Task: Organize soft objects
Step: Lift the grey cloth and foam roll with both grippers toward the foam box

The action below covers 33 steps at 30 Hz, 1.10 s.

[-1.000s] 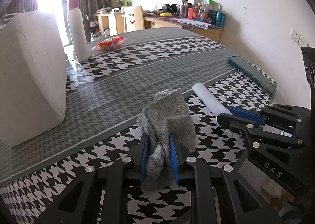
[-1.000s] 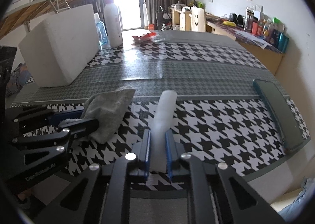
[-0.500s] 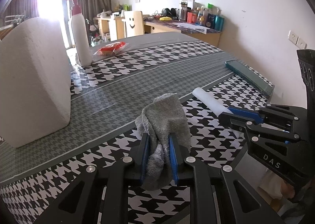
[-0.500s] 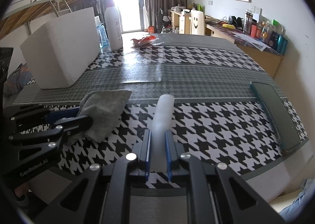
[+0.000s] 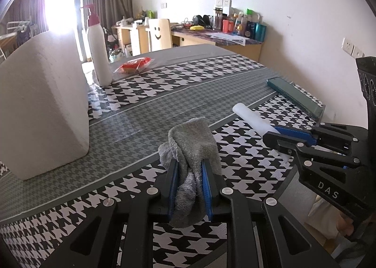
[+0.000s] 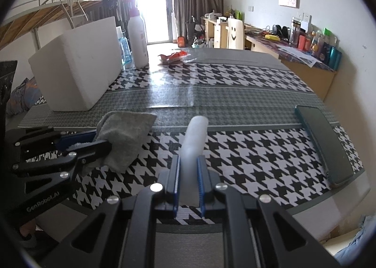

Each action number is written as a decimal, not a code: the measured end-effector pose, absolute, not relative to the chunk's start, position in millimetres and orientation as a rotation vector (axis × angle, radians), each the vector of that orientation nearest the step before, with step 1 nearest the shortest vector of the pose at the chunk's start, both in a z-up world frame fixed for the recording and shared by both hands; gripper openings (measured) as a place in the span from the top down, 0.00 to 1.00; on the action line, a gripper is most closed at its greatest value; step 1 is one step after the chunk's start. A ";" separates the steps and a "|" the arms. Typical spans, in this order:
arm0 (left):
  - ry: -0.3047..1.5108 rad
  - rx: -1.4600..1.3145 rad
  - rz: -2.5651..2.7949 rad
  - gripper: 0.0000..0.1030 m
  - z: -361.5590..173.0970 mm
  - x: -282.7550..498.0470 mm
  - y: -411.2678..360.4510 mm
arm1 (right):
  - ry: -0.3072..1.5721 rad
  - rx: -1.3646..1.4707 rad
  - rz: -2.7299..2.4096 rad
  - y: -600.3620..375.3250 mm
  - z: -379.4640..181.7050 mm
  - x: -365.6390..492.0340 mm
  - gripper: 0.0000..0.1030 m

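Observation:
My left gripper (image 5: 189,164) is shut on a crumpled grey cloth (image 5: 193,143) and holds it above the near part of the houndstooth table. The cloth (image 6: 127,136) and the left gripper (image 6: 94,141) also show at the left of the right wrist view. My right gripper (image 6: 189,162) is shut on a white foam roll (image 6: 195,136) that points forward over the table. The roll (image 5: 251,119) and the right gripper (image 5: 279,134) show at the right of the left wrist view. The two grippers are side by side and apart.
A big white foam block (image 6: 77,65) stands at the left on the table (image 6: 235,79). Behind it are a white pump bottle (image 5: 98,49) and a red packet (image 5: 134,65). A dark green phone (image 6: 324,145) lies at the table's right edge.
Both grippers have drawn back and risen a little from the table, each keeping hold of its object. The foam block looks farther away.

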<state>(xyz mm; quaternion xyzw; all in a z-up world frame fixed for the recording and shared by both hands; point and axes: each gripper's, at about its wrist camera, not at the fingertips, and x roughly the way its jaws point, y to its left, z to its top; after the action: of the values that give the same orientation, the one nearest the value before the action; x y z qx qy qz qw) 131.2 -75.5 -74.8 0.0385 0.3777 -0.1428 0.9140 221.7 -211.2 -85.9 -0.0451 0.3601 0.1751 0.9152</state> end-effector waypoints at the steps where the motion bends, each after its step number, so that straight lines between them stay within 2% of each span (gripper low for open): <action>1: 0.775 0.080 -0.294 0.80 -74.3 130.8 -75.6 | 0.739 -0.091 0.359 -211.6 -85.4 221.5 0.83; 33: 0.692 0.076 -0.234 0.80 -49.0 126.8 -53.4 | 0.679 -0.097 0.368 -205.1 -66.6 226.1 0.83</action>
<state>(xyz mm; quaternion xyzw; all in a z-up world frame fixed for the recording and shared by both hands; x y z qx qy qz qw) 126.8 -53.4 -49.0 0.0373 0.3382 -0.1144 0.9334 226.1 -205.1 -66.6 -0.0471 0.3308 0.1795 0.9253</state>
